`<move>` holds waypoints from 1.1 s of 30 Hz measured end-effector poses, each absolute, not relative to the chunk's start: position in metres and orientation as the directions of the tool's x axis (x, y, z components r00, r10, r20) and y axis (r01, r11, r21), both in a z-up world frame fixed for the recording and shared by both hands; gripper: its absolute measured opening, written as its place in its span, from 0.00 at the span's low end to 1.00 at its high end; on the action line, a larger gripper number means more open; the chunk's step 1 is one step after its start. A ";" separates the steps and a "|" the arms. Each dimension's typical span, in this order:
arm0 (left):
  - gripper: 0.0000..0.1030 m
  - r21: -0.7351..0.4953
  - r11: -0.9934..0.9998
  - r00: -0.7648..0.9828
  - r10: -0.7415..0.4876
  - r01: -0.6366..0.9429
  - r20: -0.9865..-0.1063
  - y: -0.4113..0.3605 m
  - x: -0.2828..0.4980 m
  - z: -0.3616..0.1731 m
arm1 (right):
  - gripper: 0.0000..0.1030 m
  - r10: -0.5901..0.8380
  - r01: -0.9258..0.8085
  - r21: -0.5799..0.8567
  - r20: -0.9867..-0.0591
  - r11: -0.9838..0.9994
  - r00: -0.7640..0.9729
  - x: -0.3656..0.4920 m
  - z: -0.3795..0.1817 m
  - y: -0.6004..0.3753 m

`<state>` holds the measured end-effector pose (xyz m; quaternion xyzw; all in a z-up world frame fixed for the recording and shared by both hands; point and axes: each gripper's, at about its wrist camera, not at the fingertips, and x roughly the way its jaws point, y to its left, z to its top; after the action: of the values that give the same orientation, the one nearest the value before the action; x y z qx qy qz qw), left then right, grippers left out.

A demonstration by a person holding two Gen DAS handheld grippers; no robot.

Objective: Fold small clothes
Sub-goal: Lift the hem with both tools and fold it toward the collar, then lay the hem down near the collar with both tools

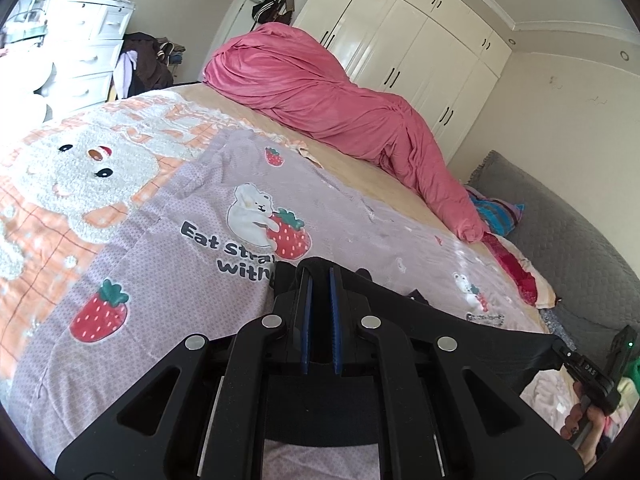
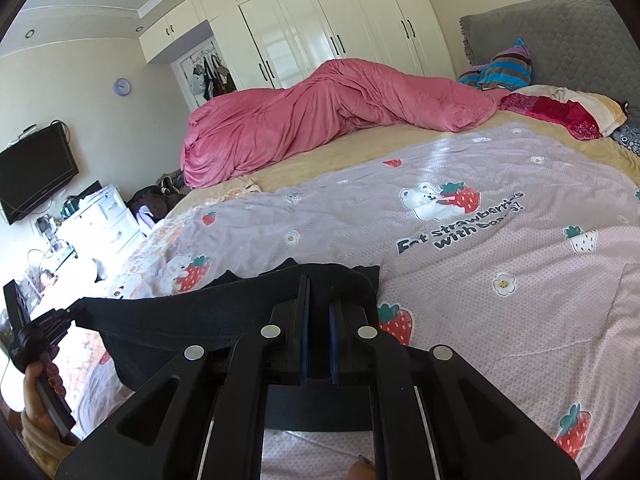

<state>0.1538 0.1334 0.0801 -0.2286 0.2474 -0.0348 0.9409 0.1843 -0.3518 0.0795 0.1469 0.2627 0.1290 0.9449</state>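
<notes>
you hold the black garment (image 2: 224,308) stretched between the left gripper (image 1: 319,276) and right gripper (image 2: 318,284), both clamped on its edge, just above the strawberry blanket (image 2: 480,280). keep the edge taut and level; lower flat onto the blanket.

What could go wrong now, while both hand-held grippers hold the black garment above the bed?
1. The black garment hangs stretched between the left hand-held gripper and the right hand-held gripper; each seems to pinch only an edge, so one corner may slip out.
2. The middle sags, so it may land wrinkled on the strawberry blanket.
</notes>
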 end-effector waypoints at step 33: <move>0.05 -0.351 0.926 0.816 -0.094 -0.139 -0.570 0.124 0.216 0.025 | 0.08 0.245 -0.072 0.304 -0.582 0.950 0.775 0.247 0.021 -0.339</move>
<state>0.2159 0.1240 0.0245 -0.1922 0.3032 0.0120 0.9333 0.2466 -0.3393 0.0208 0.1332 0.3243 0.0850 0.9327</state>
